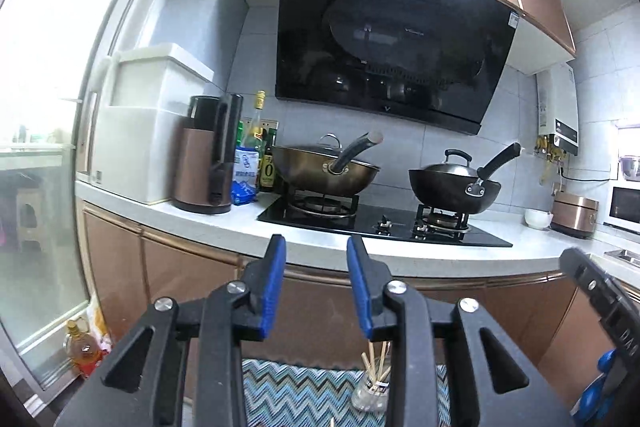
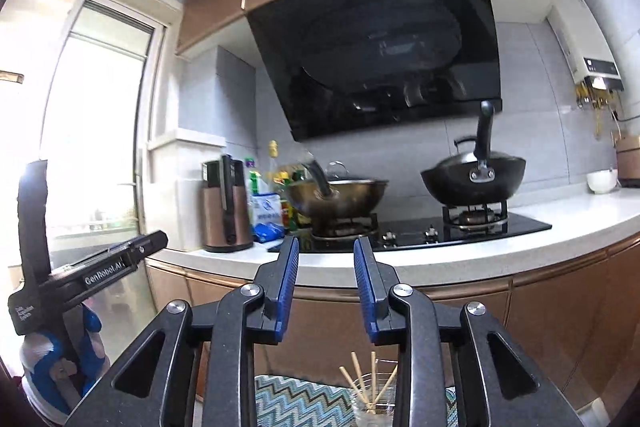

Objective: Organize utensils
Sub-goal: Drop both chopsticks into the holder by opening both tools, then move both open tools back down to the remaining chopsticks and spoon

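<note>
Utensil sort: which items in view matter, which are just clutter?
Job:
- chopsticks
- glass jar holding them
- left claw, right claw, both empty

Clutter:
- brass wok
- black wok
- kettle
- white bowl

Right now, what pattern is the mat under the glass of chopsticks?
Blue, teal and white zigzag mat, clearest in the left wrist view.

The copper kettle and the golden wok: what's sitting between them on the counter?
Several bottles and a blue-and-white bag stand between the copper kettle and the golden wok, clearest in the left wrist view.
</note>
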`<state>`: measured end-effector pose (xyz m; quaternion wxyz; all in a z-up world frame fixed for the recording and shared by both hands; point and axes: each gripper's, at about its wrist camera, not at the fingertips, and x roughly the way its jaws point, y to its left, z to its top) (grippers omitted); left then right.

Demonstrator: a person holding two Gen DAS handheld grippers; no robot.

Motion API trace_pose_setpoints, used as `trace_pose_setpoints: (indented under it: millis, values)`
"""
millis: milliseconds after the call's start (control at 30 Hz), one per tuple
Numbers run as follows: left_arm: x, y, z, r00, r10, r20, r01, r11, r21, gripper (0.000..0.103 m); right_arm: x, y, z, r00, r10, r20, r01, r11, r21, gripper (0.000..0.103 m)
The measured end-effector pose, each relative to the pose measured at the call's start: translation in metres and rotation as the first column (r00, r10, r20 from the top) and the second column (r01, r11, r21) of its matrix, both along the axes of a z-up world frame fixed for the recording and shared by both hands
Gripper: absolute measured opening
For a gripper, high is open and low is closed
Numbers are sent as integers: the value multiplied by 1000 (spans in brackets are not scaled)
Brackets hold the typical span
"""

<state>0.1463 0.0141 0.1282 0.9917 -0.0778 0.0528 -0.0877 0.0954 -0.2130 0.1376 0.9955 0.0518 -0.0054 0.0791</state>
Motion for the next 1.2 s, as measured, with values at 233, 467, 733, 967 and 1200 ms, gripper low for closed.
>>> trace_pose_setpoints:
  millis: [233, 467, 733, 967, 1200]
  values:
    - [-31, 21, 0, 999, -6, -36, 7, 1000, 19, 30, -32, 13, 8, 1000, 29, 10, -29, 999, -23, 35]
    - [-30, 24, -18, 994, -17, -107, 20, 999, 34, 30, -35, 14, 1, 999, 36, -22, -36, 999, -30, 35]
    - [-6, 21, -50, 971, -58, -230, 66, 997, 27, 30, -16, 12, -21, 993, 39, -110, -43, 999, -31, 35]
    - [19, 12, -89, 926, -103, -362, 123, 992, 34, 30, 18, 16, -58, 968, 69, -242, -79, 996, -32, 35]
    - [50, 9, -143, 854, -118, -506, 158, 987, 37, 30, 48, 19, -100, 932, 94, -351, -107, 994, -17, 35]
